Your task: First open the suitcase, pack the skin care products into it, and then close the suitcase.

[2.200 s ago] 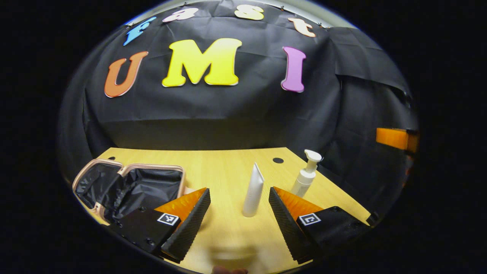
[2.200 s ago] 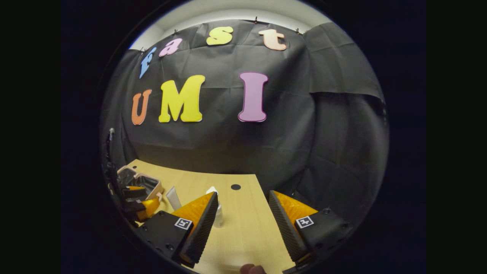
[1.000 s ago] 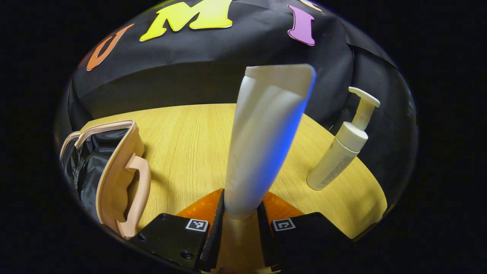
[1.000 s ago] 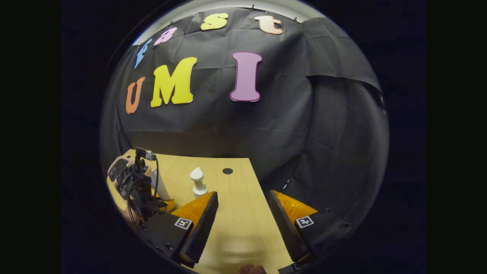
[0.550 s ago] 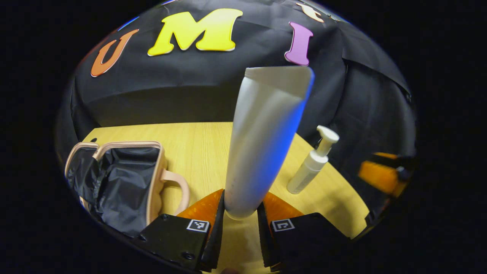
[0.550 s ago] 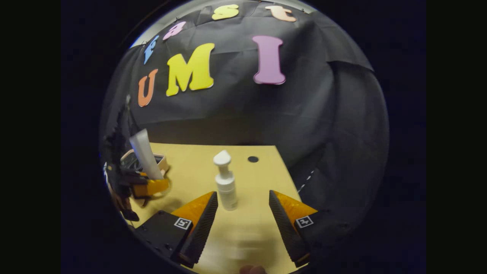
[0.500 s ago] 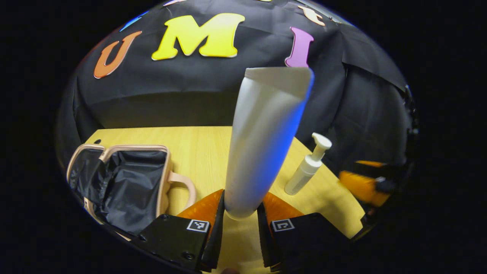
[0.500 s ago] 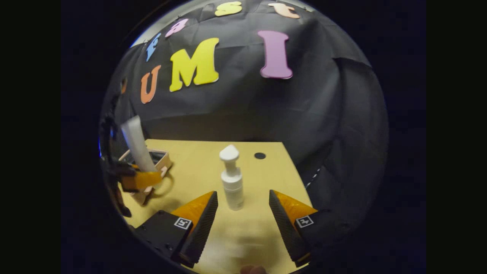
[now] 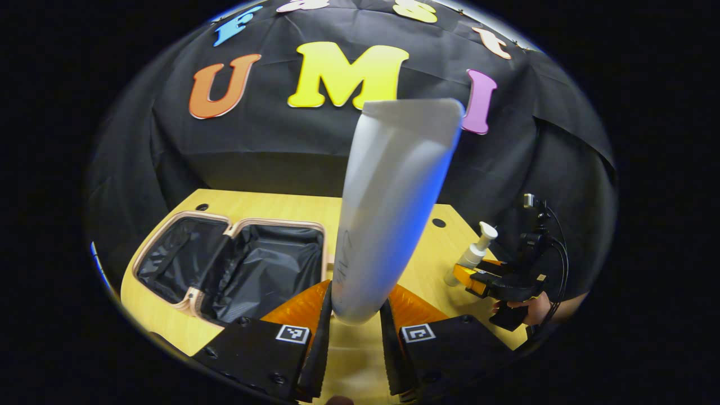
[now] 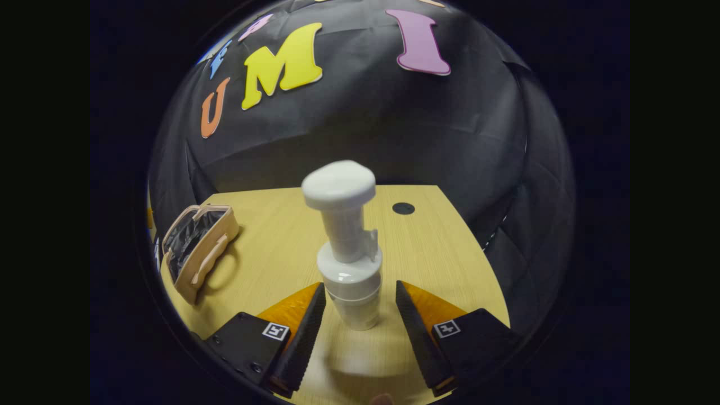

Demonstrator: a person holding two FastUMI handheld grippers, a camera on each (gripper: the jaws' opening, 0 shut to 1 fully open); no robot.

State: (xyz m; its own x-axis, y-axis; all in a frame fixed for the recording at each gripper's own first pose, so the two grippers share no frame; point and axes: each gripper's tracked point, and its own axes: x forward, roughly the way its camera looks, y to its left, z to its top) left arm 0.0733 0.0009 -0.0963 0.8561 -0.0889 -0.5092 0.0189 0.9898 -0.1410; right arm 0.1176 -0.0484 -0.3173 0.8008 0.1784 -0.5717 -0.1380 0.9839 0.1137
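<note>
Nearest, the left gripper [image 9: 354,337] pinches the base of a white tube [image 9: 388,208], holding it upright above the wooden table [image 9: 270,205]. Just behind and to its left the suitcase [image 9: 236,264] lies open, dark lining showing. Further right, the right gripper [image 10: 355,332] stands spread around the pump bottle [image 10: 349,259], its fingers apart from the bottle.
</note>
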